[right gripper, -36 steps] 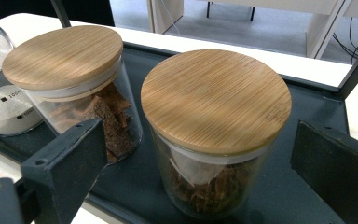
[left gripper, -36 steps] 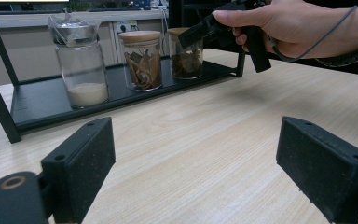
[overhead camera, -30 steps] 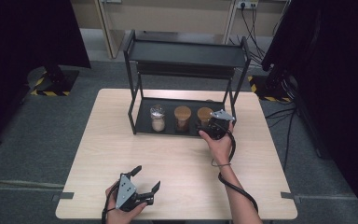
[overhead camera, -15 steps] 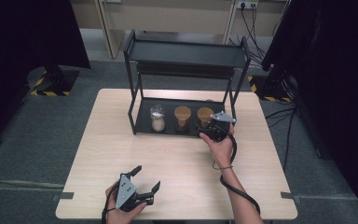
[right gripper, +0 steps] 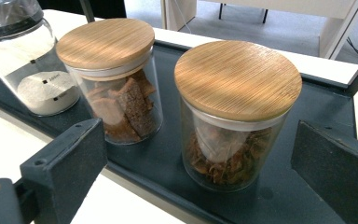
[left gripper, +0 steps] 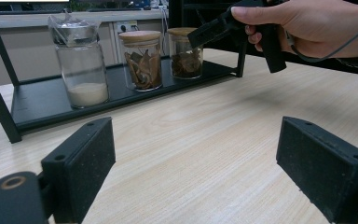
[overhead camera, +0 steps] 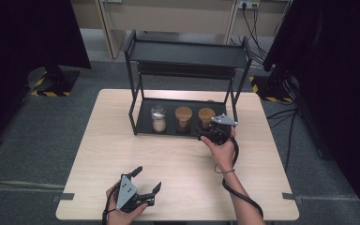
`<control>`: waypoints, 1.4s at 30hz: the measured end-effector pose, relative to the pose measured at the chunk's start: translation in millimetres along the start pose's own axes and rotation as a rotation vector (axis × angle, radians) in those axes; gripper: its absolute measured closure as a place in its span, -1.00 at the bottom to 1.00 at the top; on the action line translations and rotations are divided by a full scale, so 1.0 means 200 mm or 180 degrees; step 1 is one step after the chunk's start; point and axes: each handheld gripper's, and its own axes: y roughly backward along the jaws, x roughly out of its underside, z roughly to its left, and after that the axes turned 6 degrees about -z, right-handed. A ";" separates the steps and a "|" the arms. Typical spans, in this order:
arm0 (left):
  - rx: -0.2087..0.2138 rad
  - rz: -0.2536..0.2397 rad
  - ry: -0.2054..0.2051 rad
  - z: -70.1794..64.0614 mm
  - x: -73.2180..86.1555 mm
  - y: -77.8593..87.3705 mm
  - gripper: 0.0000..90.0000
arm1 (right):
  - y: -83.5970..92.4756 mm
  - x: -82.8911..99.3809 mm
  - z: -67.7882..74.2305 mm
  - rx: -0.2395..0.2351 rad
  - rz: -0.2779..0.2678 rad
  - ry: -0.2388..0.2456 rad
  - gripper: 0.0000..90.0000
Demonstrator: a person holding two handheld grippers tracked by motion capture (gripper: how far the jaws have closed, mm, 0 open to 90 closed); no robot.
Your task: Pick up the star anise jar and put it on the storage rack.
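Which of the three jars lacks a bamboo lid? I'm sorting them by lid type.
The leftmost jar on the rack's bottom shelf, holding white powder: its top is wrapped in clear plastic, while the other two carry bamboo lids.

Even overhead light falls on the wooden table, which reads bright against the dark curtains at both sides in the high view. The black rack throws a soft shadow over its lower shelf. In the left gripper view, the near jaws are blurred, the jars sharper. The bamboo-lidded jar shows faint glare on its glass, with mild edge stretch.
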 end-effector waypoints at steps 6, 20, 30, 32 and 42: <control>0.0000 0.0002 0.0001 0.00 0.00 0.00 -0.75 | 0.02 0.00 0.01 -0.0026 -0.0018 0.0024 -0.91; -0.0001 -0.0004 0.0003 0.00 0.00 0.00 -0.75 | 0.07 0.01 0.03 -0.0080 -0.0026 0.0043 -0.91; -0.0005 -0.0006 -0.0003 0.00 0.00 0.00 -0.75 | 0.13 0.02 0.02 -0.0116 -0.0047 0.0040 -0.91; -0.0006 -0.0005 -0.0001 0.00 0.00 0.00 -0.75 | 0.14 0.02 0.02 -0.0126 -0.0049 0.0035 -0.91; -0.0005 -0.0007 0.0001 0.00 0.00 0.00 -0.75 | 0.19 0.04 0.03 -0.0166 -0.0067 0.0068 -0.91</control>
